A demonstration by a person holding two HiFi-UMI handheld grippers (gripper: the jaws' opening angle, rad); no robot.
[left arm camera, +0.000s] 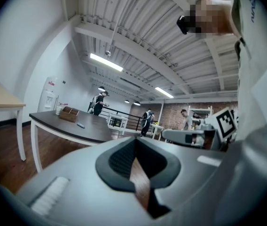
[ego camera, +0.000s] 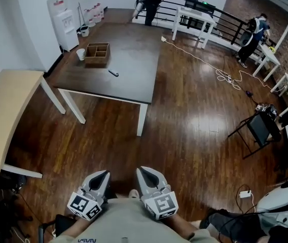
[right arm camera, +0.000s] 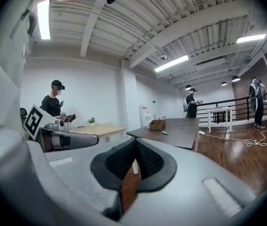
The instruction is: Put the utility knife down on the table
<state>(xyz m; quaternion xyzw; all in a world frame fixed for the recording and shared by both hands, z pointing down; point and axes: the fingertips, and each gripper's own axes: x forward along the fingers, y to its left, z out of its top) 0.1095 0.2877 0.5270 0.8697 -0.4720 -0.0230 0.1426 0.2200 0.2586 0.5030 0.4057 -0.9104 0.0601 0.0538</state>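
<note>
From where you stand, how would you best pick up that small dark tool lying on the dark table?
Probably around the middle of the tool, coming straight down with the jaws across its narrow width. It lies flat and slim on the table, clear of the wooden box. Its ends are too small to tell apart.

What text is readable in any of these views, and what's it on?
"NASA", as far as it can be made out: upside down and cut by the frame edge, on the shirt in the head view.
Red label on the water dispenser: too small to read.
Square markers on the left gripper and right gripper: patterns, no letters.
</note>
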